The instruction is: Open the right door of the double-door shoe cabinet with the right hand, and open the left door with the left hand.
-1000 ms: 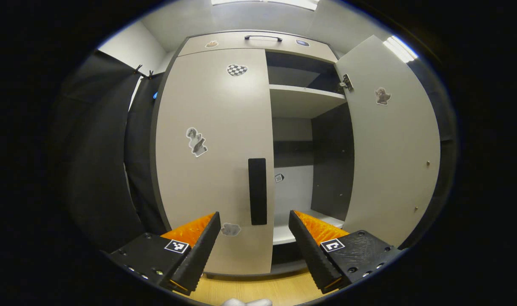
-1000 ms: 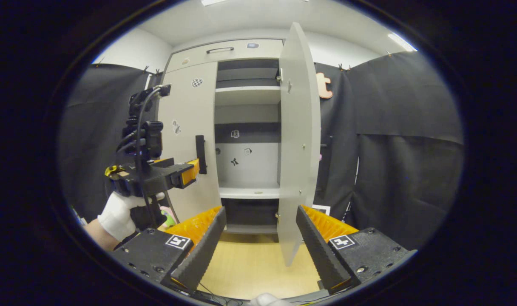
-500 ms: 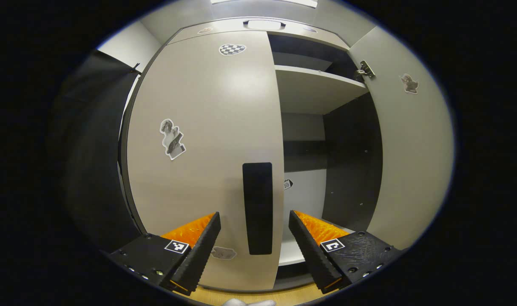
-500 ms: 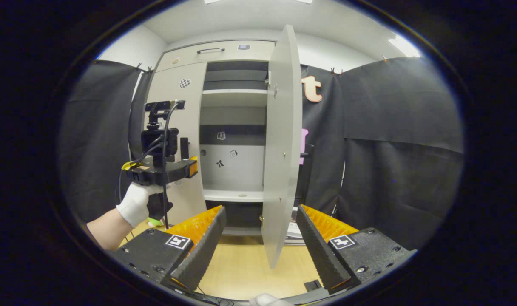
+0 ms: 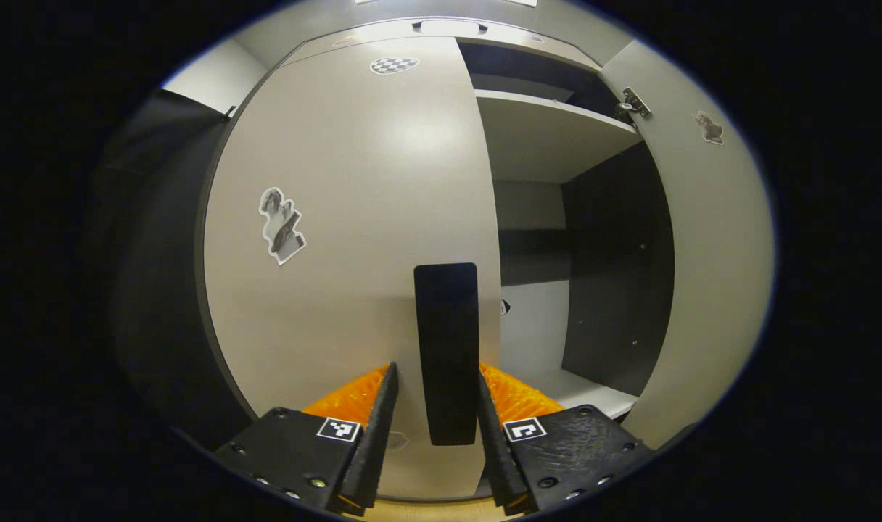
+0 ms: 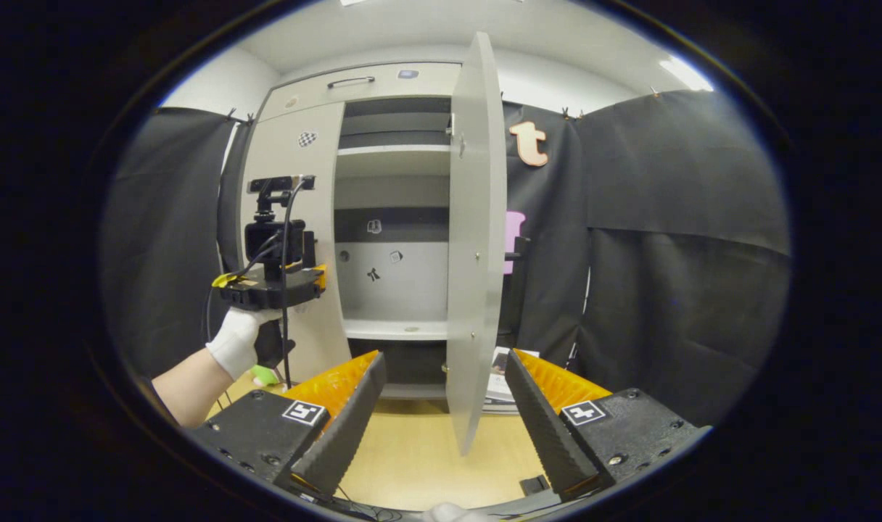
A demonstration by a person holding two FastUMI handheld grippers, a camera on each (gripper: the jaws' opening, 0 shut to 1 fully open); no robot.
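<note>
The shoe cabinet's left door [image 5: 339, 217] is closed, with a tall black handle [image 5: 447, 348] near its inner edge. My left gripper [image 5: 437, 368] straddles that handle, jaws narrowed; the right finger meets the handle's edge and a sliver of door shows by the left finger. In the right gripper view a white-gloved hand [image 6: 236, 341] holds this left gripper [image 6: 318, 279] at the left door [image 6: 289, 167]. The right door [image 6: 474, 239] stands swung out, edge-on, and appears as a wide panel [image 5: 709, 254] in the left gripper view. My right gripper [image 6: 444, 355] is open, back from that door, holding nothing.
Inside the open half are pale shelves [image 6: 394, 330] and a dark side wall [image 5: 615, 275]. A drawer with a bar handle [image 6: 350, 81] tops the cabinet. Black cloth hangs on both sides. Papers [image 6: 500, 377] lie on the wooden floor [image 6: 412, 457] behind the right door.
My left gripper moved in to the left door's handle and its fingers narrowed around it. The right gripper backed off slightly; the right door stays open.
</note>
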